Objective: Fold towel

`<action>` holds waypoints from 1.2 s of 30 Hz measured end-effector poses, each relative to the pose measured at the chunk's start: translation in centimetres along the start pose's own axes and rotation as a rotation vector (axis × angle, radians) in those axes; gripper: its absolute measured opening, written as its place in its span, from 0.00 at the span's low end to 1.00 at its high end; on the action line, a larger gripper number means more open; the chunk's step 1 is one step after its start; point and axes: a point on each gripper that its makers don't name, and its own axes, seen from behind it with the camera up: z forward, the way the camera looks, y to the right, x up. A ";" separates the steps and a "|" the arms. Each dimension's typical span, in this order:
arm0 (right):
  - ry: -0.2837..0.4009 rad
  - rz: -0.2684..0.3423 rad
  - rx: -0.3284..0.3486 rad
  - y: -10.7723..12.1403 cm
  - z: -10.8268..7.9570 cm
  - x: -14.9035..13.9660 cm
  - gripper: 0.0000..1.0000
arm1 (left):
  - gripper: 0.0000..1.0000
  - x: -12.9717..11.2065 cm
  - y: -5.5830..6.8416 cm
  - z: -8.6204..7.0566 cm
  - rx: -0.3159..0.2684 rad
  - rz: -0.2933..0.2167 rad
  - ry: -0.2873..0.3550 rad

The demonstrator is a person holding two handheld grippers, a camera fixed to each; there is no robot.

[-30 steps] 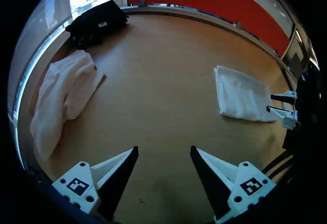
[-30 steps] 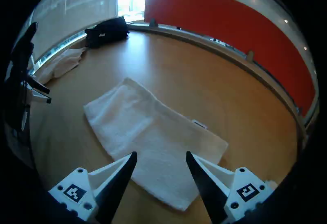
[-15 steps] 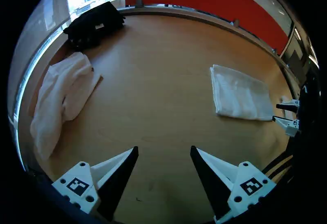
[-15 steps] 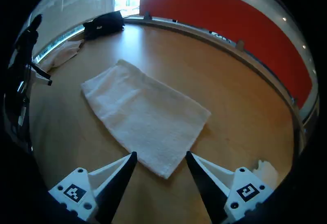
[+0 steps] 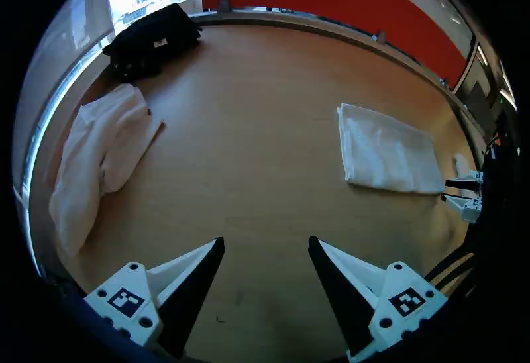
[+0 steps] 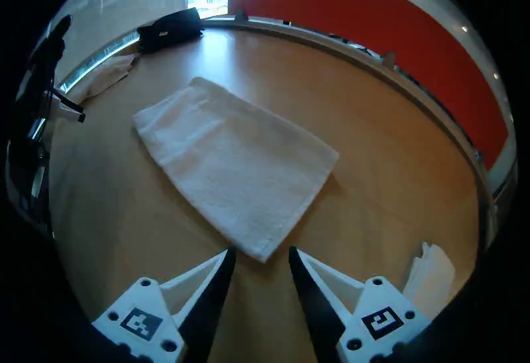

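A folded white towel [image 6: 232, 157] lies flat on the wooden table [image 6: 371, 184]. Its near corner reaches into the gap at the tips of my right gripper [image 6: 260, 252], whose fingers stand a narrow way apart without pressing on it. In the left gripper view the same folded towel [image 5: 387, 151] lies at the right, with the right gripper [image 5: 462, 191] at its near edge. My left gripper [image 5: 265, 244] is wide open over bare table, with nothing between its fingers. It also shows far off as the left gripper [image 6: 66, 101] at the left edge of the right gripper view.
A crumpled white towel [image 5: 99, 151] lies at the table's left edge, and a black bag [image 5: 149, 38] sits at the far corner by the window. A small white cloth [image 6: 430, 277] rests near my right gripper. A red panel [image 6: 397, 25] borders the far edge.
My right gripper has drawn back along the folded towel to its near corner, and its fingers have narrowed. The left gripper has barely moved and stays wide open.
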 end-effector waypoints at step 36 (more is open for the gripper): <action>0.115 -0.065 0.031 -0.5 -2.0 6.7 0.03 | 0.94 -0.1 -0.2 -0.6 0.001 -0.023 0.015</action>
